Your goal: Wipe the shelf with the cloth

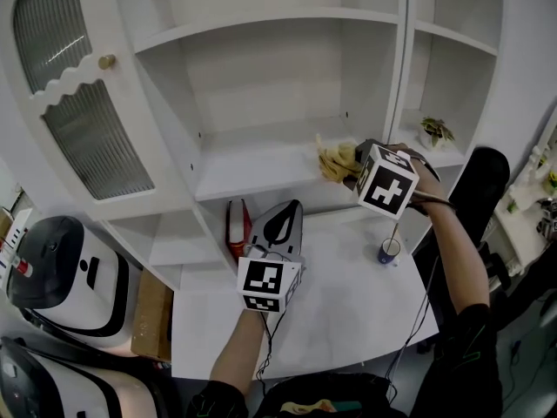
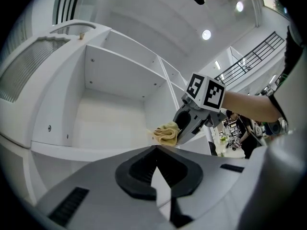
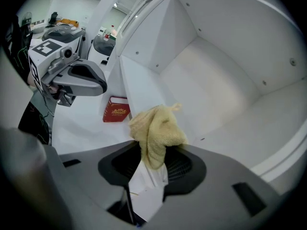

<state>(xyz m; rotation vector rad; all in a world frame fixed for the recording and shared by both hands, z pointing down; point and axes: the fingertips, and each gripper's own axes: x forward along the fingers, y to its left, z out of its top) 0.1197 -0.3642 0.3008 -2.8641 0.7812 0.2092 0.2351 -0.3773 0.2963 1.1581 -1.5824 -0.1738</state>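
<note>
A yellow cloth rests at the right front of the white shelf, and my right gripper is shut on it. In the right gripper view the cloth hangs bunched from the right gripper above the shelf board. My left gripper hovers over the desk below the shelf, pointing up at it, shut with nothing in it. The left gripper view shows its own jaws closed, with the cloth and right gripper beyond on the shelf edge.
A red box stands under the shelf at the back of the white desk. A small blue cup sits at the desk's right. A ribbed-glass cabinet door hangs open at left. A potted plant occupies the right compartment.
</note>
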